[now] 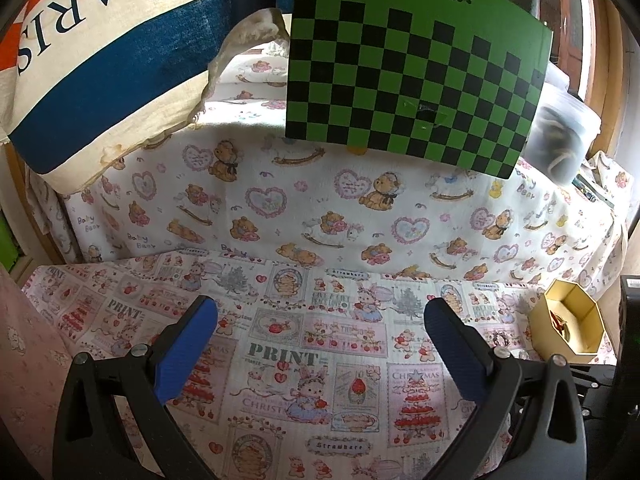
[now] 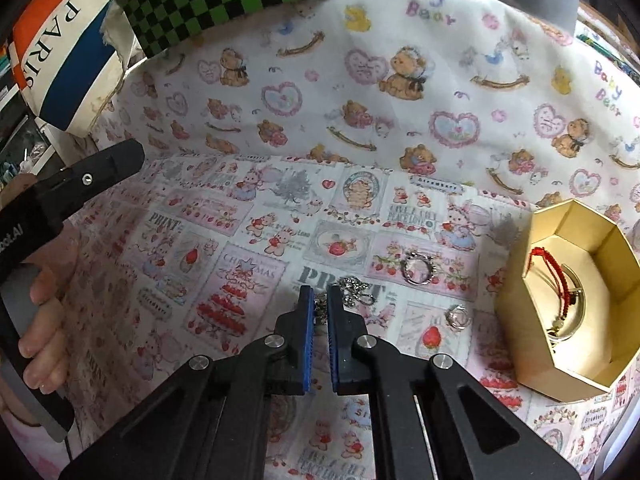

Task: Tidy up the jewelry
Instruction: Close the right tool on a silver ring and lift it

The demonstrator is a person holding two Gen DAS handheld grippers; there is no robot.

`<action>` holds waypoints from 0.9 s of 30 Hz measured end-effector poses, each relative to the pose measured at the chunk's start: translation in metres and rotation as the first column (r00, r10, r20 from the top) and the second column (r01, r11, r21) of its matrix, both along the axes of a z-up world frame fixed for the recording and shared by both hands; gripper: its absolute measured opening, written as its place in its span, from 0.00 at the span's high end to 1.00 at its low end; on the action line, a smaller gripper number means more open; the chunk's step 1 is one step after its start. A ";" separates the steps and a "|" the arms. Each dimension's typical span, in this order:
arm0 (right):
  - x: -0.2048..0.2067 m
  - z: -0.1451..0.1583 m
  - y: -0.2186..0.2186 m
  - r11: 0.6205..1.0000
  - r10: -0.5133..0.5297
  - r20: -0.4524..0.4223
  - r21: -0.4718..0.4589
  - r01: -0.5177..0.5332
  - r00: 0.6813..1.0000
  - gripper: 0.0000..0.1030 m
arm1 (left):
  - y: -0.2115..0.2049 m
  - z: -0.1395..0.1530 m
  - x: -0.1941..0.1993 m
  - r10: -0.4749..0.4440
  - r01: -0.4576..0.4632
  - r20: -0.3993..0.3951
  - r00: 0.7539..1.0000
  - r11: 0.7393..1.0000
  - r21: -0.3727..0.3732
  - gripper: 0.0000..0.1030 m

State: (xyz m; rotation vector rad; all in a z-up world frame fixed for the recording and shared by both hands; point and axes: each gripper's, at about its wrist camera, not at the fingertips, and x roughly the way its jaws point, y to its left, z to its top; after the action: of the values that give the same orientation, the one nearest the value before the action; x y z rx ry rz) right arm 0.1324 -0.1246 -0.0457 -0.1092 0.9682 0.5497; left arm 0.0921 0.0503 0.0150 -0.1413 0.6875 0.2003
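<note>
The printed cloth (image 2: 248, 216) fills the scene, and the octagonal box (image 2: 568, 372) is our landmark, a red cord bracelet (image 2: 554, 270) already inside. The left gripper (image 1: 320, 320) hangs wide open and empty, well to the box's left. The right gripper (image 2: 319, 300), left of the box, is nearly closed on a silver chain (image 2: 354, 290). Only a few links look pinched, so it could slip or snag the large ring (image 2: 418, 268) beyond; the small ring (image 2: 457, 315) sits nearer the box.
</note>
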 end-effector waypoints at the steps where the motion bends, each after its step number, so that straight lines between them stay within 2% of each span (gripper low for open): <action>1: 0.001 0.000 0.001 1.000 0.001 0.002 -0.003 -0.001 1.000 0.93 | -0.001 0.000 0.000 -0.002 0.002 -0.002 1.000 1.000 0.002 0.01; 3: 0.001 0.001 0.003 1.000 -0.014 0.015 -0.005 0.014 1.000 0.98 | -0.003 0.000 0.001 -0.006 0.006 -0.004 1.000 1.000 0.006 0.01; 7: -0.003 0.008 -0.003 0.999 -0.033 0.056 -0.025 0.035 0.998 0.98 | -0.006 0.002 0.000 -0.015 0.015 0.003 1.000 1.000 0.021 0.01; 12: -0.003 0.012 -0.023 0.997 -0.062 0.060 -0.043 0.064 0.996 0.98 | -0.010 0.001 0.002 -0.053 0.053 0.007 0.999 0.998 0.021 0.01; 18: -0.010 0.031 -0.062 0.990 -0.119 0.093 0.084 0.112 0.989 0.98 | -0.042 -0.005 0.005 -0.205 0.205 -0.011 0.979 0.979 0.017 0.02; 20: -0.010 0.037 -0.072 0.987 -0.129 0.100 0.105 0.119 0.987 0.98 | -0.053 -0.008 0.006 -0.251 0.251 -0.021 0.968 0.968 0.003 0.09; 21: -0.010 0.039 -0.076 0.986 -0.136 0.107 0.110 0.124 0.985 0.98 | -0.056 -0.011 0.008 -0.274 0.274 -0.029 0.961 0.962 -0.016 0.17; 23: -0.009 0.043 -0.086 0.981 -0.162 0.119 0.122 0.148 0.980 0.98 | -0.060 -0.018 0.013 -0.319 0.315 -0.053 0.946 0.946 -0.080 0.26; 25: -0.008 0.045 -0.096 0.978 -0.172 0.113 0.141 0.155 0.979 0.98 | -0.064 -0.026 0.017 -0.361 0.346 -0.083 0.929 0.926 -0.151 0.43; 27: -0.007 0.047 -0.101 0.975 -0.179 0.107 0.150 0.162 0.978 0.98 | -0.069 -0.035 0.021 -0.380 0.355 -0.109 0.918 0.914 -0.195 0.54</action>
State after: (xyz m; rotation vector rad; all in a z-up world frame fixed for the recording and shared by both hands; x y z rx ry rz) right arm 0.1258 -0.2260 0.0009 0.0671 0.8105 0.4461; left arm 0.1133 -0.0185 -0.0196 -0.1594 0.8635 -0.2157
